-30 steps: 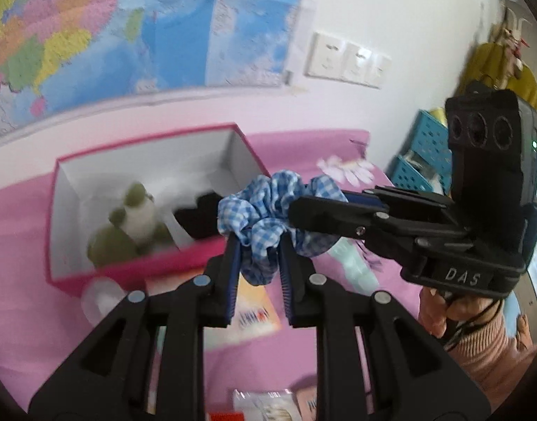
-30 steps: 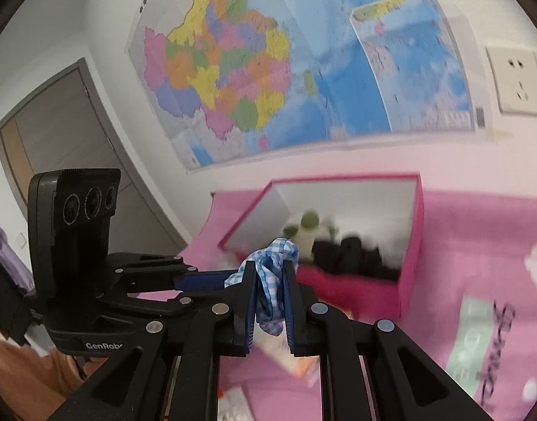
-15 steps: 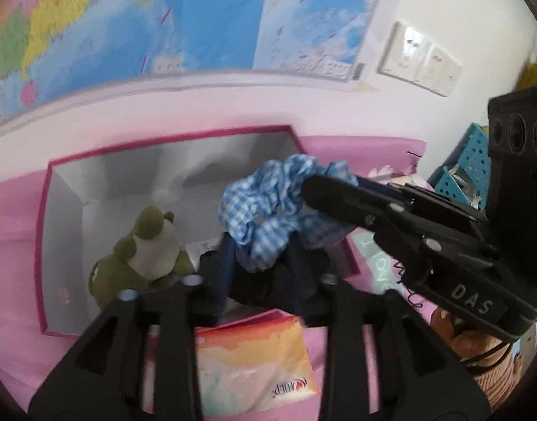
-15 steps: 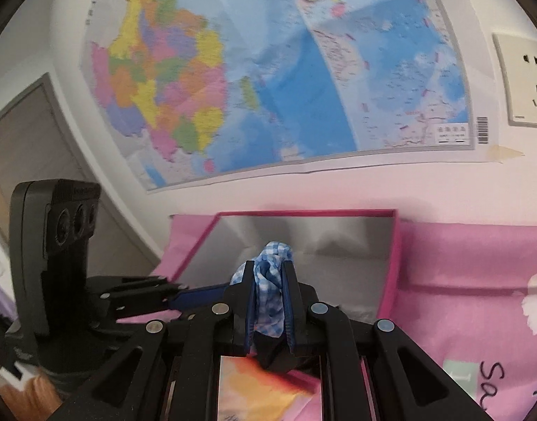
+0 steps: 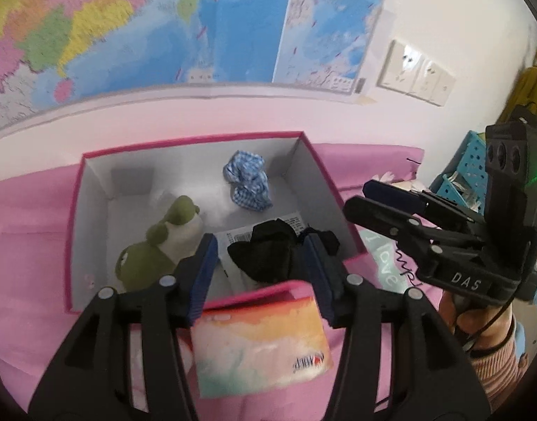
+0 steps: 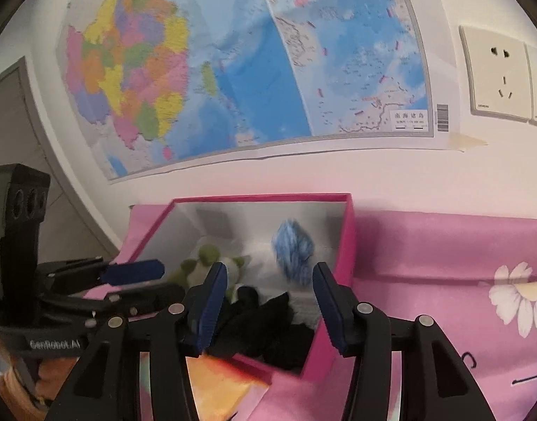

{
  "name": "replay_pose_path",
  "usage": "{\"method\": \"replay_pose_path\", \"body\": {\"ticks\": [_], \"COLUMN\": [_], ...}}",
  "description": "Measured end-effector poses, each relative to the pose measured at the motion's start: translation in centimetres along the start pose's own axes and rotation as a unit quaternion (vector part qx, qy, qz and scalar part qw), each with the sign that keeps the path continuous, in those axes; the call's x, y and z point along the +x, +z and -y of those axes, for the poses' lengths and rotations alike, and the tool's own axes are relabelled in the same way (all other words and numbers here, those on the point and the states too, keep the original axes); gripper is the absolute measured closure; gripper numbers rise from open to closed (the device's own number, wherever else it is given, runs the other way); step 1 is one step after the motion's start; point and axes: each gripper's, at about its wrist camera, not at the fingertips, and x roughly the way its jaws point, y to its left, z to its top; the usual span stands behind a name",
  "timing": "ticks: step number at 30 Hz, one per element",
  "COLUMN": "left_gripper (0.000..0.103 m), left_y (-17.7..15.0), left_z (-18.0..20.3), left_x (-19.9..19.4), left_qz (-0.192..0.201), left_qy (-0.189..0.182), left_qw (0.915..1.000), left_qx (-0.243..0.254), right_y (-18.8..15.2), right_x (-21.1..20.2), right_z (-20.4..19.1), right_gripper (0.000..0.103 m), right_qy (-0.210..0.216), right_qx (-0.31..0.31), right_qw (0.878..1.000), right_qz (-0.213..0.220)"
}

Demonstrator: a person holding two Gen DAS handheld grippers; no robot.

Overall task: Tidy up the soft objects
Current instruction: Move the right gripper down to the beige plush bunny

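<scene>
A large coloured map (image 6: 240, 70) hangs on a white wall (image 5: 444, 7) beside pale wall sockets (image 6: 496, 73). A grey door (image 6: 19, 115) stands at left; pink floral cloth (image 6: 461, 263) covers the surface below.

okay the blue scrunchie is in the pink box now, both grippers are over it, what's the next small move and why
Probably draw both grippers back from the box toward the next loose item. The scrunchie lies free inside, near the frog plush and black cloth. The jaws of the left gripper and right gripper have just been opening and hold nothing. A colourful packet lies just outside the box, a likely next pick.
</scene>
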Motion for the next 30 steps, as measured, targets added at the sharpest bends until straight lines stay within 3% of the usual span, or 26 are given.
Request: {"method": "replay_pose_path", "body": {"ticks": [6,14,23,30], "left_gripper": [0.050,0.048,0.048,0.048], "left_y": [-2.6,-6.7,-14.8,-19.3], "left_z": [-0.5,-3.1,-7.1,-9.2], "left_x": [-5.2,-10.1,-11.3,-11.9], "left_qz": [0.035,0.055,0.008,-0.019], "left_qy": [-0.024,-0.024,0.002,-0.008], "left_qw": [0.9990,0.9982,0.9989,0.9946], "left_qx": [0.017,0.002,-0.046,-0.102], "right_y": [-1.6,-5.3,-10.9,-12.2], "right_x": [-3.5,-7.1,-6.1,-2.4], "right_z": [-1.4,-3.7,-8.6,-12.9], "right_gripper": [0.047,0.042,0.040,0.040], "right_qy": [0.055,0.153,0.223,0.261], "right_qx": [-0.002,0.010,-0.009,-0.026], "right_qw": [0.998,0.988,0.968,0.951], "right_qz": [0.002,-0.030,-0.117,-0.164]}}
